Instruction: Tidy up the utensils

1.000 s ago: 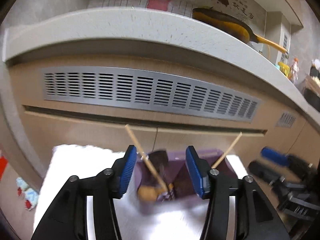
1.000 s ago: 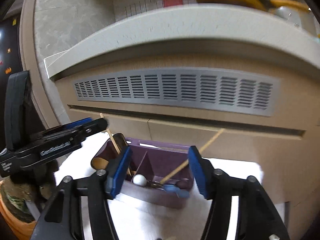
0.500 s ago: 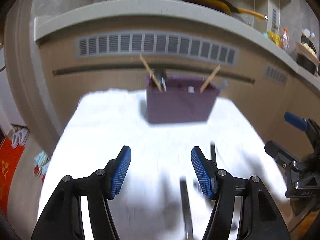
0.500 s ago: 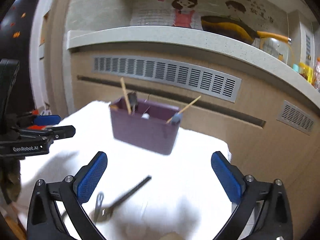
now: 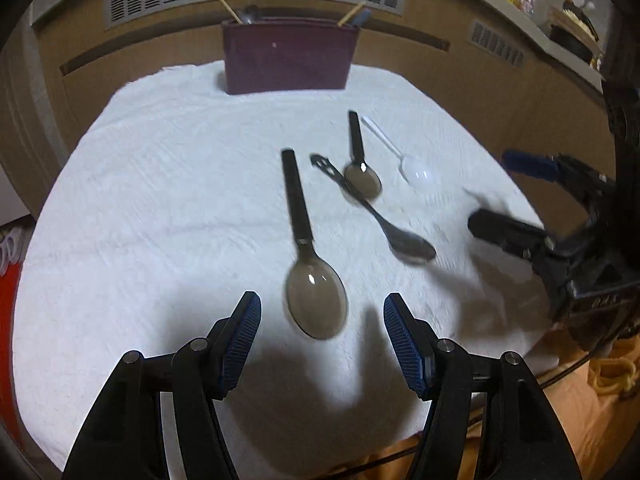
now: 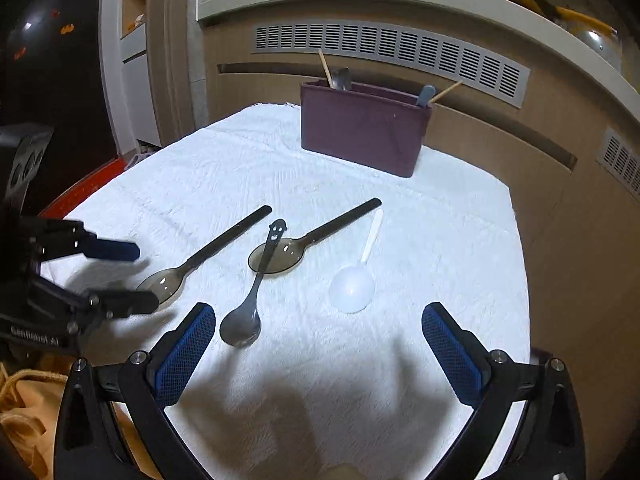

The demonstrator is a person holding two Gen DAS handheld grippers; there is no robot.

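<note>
Several spoons lie on a white cloth [image 5: 160,200]. A large smoky spoon with a black handle [image 5: 308,256] lies just ahead of my open, empty left gripper [image 5: 322,338]; it also shows in the right wrist view [image 6: 200,258]. A smaller smoky spoon [image 5: 360,164] [image 6: 304,242], a steel spoon [image 5: 380,216] [image 6: 250,300] and a white plastic spoon [image 5: 400,156] [image 6: 354,280] lie to its right. My right gripper [image 6: 316,354] is wide open and empty above the near cloth. A purple utensil holder [image 5: 286,56] [image 6: 362,130] stands at the far edge, holding chopsticks and spoons.
A wooden counter front with a grey vent [image 6: 392,50] rises behind the holder. The right gripper shows at the right edge of the left wrist view [image 5: 560,236]; the left gripper shows at the left of the right wrist view [image 6: 80,276]. Orange fabric [image 5: 560,420] lies at the near edge.
Both grippers have pulled back from the purple holder toward the near side of the cloth and tilted down. The loose spoons have come into view. The right gripper has opened wider.
</note>
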